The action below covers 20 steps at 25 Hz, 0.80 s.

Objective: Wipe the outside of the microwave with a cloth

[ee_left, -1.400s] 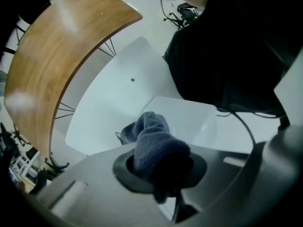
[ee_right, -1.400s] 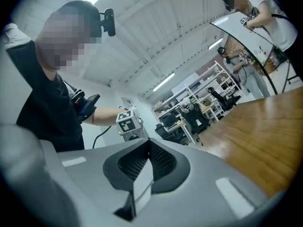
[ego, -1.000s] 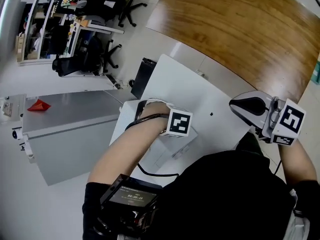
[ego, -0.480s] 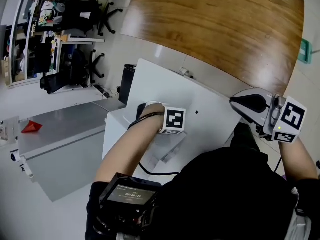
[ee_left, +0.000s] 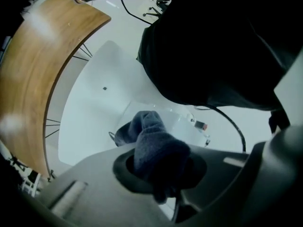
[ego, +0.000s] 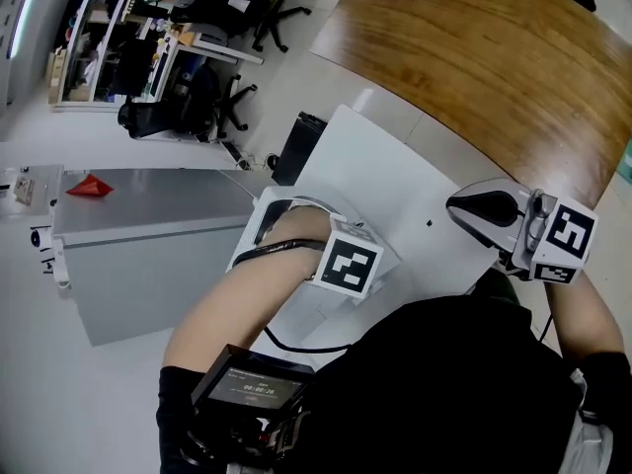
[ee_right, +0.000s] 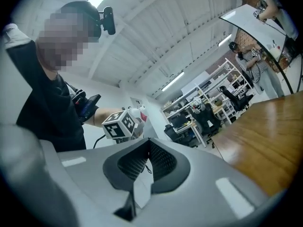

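left gripper point(ee_left: 158, 174) with cloth point(ee_left: 152, 143) at the microwave point(ego: 390, 181)'s left edge
its jaws pinch the cloth; right gripper point(ee_right: 147, 161) closed, empty

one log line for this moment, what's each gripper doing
left gripper: shut on cloth | cloth: at microwave side | right gripper: shut, empty, off microwave

The cloth point(ee_left: 156, 150) is thick, fuzzy, dark blue-grey fleece; the microwave point(ego: 390, 181) is smooth white with a soft sheen; the far table point(ego: 474, 57) is polished, grained wood.
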Available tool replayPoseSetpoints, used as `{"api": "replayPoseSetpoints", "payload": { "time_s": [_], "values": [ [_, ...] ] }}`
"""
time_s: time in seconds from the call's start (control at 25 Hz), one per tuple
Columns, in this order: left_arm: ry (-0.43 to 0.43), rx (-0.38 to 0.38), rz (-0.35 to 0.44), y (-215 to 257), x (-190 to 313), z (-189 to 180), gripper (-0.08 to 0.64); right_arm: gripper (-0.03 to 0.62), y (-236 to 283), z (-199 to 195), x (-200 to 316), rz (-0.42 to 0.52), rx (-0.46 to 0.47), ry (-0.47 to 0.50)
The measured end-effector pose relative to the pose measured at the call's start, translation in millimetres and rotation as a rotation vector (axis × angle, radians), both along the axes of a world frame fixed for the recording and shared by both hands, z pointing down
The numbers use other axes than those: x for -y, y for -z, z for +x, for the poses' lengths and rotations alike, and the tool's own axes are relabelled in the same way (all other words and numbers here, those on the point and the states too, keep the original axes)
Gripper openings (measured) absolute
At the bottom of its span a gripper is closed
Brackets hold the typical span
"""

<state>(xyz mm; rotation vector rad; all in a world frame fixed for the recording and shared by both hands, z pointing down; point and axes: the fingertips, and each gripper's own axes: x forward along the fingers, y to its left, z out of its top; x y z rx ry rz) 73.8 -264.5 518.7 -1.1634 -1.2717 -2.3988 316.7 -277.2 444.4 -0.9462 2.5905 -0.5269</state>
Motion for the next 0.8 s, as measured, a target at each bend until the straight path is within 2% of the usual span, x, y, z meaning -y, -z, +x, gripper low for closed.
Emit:
{"api": "replayPoseSetpoints", "payload": {
  "time_s": [0.16,0.36,0.48,0.56,0.68,0.76,0.8],
  "values": [
    [-0.021,0.079,-0.109,-50.9,-18.1,-0.3,0.051,0.005,-25.0,12.8,-3.7,-0.046,0.003,-0.043],
    [-0.047,0.238,-0.150,-127.1,-19.4,-12.9,0.050,0.005,-62.5,41.0,-34.1,-0.152,0.010,-0.130],
    [-0.050,0.288,-0.164,-156.4,-23.3,-12.8,0.051,0.005,-78.1,57.1,-55.5,-0.203,0.015,-0.179],
    [-0.057,0.278,-0.149,-170.2,-27.4,-12.3,0.051,0.005,-79.7,61.1,-66.1,-0.217,0.015,-0.194],
    [-0.041,0.225,-0.102,-178.2,-33.0,-6.7,0.051,0.005,-69.1,60.9,-69.4,-0.196,0.010,-0.188],
    [0.029,0.143,-0.077,-161.0,-35.7,7.8,0.054,0.005,-57.2,56.1,-64.9,-0.163,0.001,-0.169],
    [0.087,0.063,-0.062,-144.4,-36.4,20.8,0.054,0.005,-50.0,52.1,-62.2,-0.144,-0.005,-0.157]
  ]
}}
